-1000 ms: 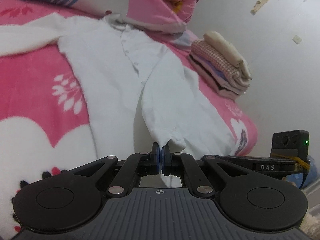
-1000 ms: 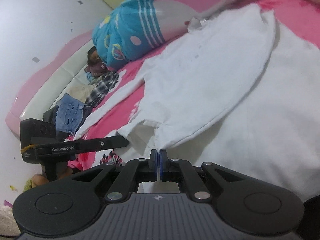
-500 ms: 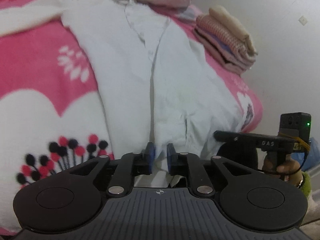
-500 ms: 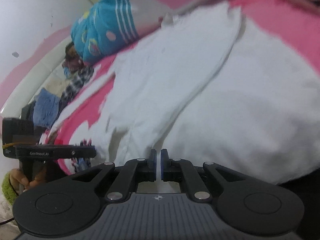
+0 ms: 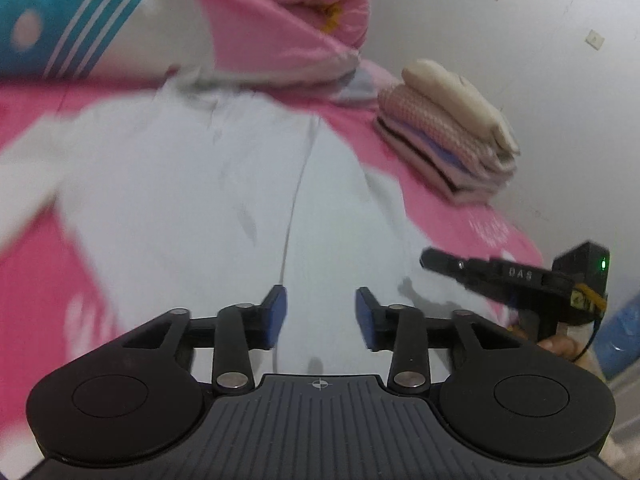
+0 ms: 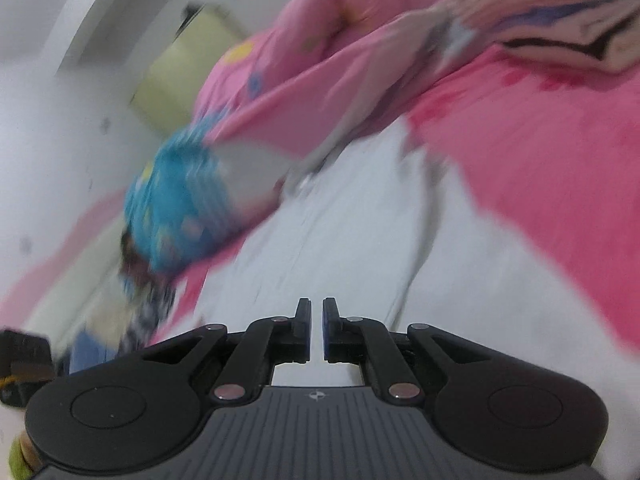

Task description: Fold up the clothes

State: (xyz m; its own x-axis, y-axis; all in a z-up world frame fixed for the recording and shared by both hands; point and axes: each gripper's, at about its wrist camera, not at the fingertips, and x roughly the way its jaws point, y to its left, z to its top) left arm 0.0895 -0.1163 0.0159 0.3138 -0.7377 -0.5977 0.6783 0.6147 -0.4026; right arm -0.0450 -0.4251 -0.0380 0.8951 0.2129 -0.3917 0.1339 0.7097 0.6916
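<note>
Left wrist view: your left hand-held gripper (image 5: 320, 316) spread, empty, over white shirt (image 5: 192, 200); right hand-held gripper (image 6: 317, 330) slightly parted, empty; hasty regrasp may bunch folded layers.

Soft matt white cloth shirt (image 5: 192, 200) on fleecy pink blanket (image 5: 36, 288)

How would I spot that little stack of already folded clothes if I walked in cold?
Find the pink bed cover lying against the white wall. Beyond the spread-out white shirt, at the wall-side edge, sits the neat stack of folded clothes. Its cream roll on top and pink checked layer beneath set it apart.
</note>
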